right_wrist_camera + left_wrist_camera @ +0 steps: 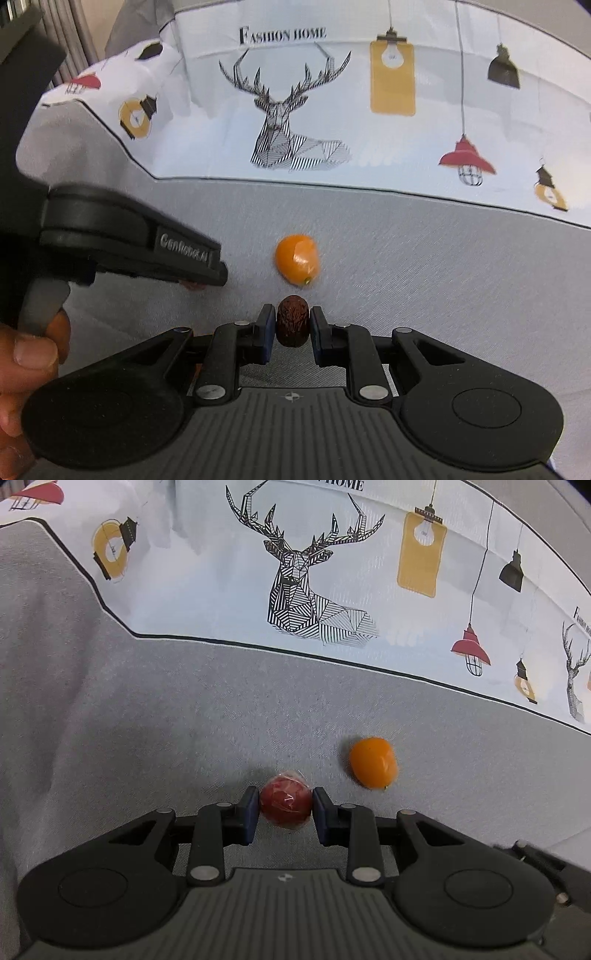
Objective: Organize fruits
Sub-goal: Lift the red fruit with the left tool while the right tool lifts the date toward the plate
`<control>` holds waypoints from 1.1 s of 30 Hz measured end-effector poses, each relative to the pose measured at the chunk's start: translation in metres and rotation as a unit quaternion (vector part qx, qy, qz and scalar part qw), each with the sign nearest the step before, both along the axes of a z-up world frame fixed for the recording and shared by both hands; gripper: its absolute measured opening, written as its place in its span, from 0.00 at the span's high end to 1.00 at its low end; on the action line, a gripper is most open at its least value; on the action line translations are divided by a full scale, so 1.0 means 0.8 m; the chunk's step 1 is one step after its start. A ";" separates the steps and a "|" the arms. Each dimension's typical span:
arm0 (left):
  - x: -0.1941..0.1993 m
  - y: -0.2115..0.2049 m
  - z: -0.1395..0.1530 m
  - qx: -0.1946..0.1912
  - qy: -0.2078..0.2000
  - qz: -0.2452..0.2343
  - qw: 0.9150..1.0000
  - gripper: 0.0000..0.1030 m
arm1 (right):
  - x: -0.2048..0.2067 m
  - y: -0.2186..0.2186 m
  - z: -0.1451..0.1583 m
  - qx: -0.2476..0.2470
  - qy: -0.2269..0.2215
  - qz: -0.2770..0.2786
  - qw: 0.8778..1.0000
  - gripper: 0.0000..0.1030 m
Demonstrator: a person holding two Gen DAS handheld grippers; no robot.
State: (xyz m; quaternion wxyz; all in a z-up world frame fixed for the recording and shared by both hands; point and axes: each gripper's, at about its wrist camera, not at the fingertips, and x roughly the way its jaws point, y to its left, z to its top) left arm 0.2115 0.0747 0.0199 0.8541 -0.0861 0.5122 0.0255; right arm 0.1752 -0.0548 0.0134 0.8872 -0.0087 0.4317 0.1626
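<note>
In the left wrist view my left gripper [285, 808] is shut on a small red fruit in clear wrap [285, 805], held just over the grey cloth. A small orange fruit [373, 762] lies on the cloth just ahead and to the right. In the right wrist view my right gripper [292, 325] is shut on a dark brown wrinkled date [292, 325]. The same orange fruit [297, 264] lies just ahead of it. The left gripper's body [129, 240] shows at the left, its fingertips hidden.
The grey cloth [184, 720] covers the near surface. Behind it lies a white cloth [207, 590] printed with deer and lamps, edged by a black line. A hand [26, 354] holds the left gripper's handle at the left edge.
</note>
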 end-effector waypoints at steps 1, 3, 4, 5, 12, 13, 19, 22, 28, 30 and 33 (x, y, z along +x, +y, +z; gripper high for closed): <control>-0.003 -0.001 0.001 -0.001 0.000 0.000 1.000 0.67 | -0.002 -0.002 0.005 0.001 -0.007 -0.001 1.000 0.79; -0.008 -0.001 0.003 -0.001 0.000 -0.001 1.000 0.67 | -0.006 -0.006 0.013 0.002 -0.020 -0.006 1.000 0.79; -0.011 0.000 0.004 -0.001 0.000 -0.001 1.000 0.67 | -0.008 -0.010 0.016 0.002 -0.023 -0.009 1.000 0.79; -0.014 0.000 0.005 -0.002 -0.002 -0.001 1.000 0.67 | -0.011 -0.014 0.019 0.004 -0.025 -0.013 1.000 0.79; -0.040 0.004 0.014 0.004 -0.004 -0.004 1.000 0.67 | -0.031 -0.037 0.056 0.006 -0.045 -0.024 0.999 0.79; -0.044 0.004 0.015 0.006 -0.005 -0.004 1.000 0.67 | -0.035 -0.043 0.066 0.007 -0.050 -0.027 0.998 0.79; -0.073 0.002 0.027 0.015 -0.013 -0.013 1.000 0.67 | -0.076 -0.092 0.119 0.018 -0.062 -0.044 0.997 0.79; -0.093 -0.008 0.033 0.018 -0.018 -0.025 0.999 0.67 | -0.106 -0.120 0.132 0.004 -0.076 -0.050 0.996 0.79; -0.142 -0.036 0.051 0.013 -0.047 -0.060 0.997 0.67 | -0.156 -0.186 0.116 0.025 -0.076 -0.118 0.990 0.80; -0.160 -0.044 0.061 0.000 -0.067 -0.069 0.995 0.67 | -0.172 -0.189 0.119 0.029 -0.090 -0.110 0.989 0.80; -0.191 -0.063 0.077 -0.028 -0.107 -0.103 0.989 0.67 | -0.191 -0.190 0.100 0.004 -0.068 -0.089 0.994 0.80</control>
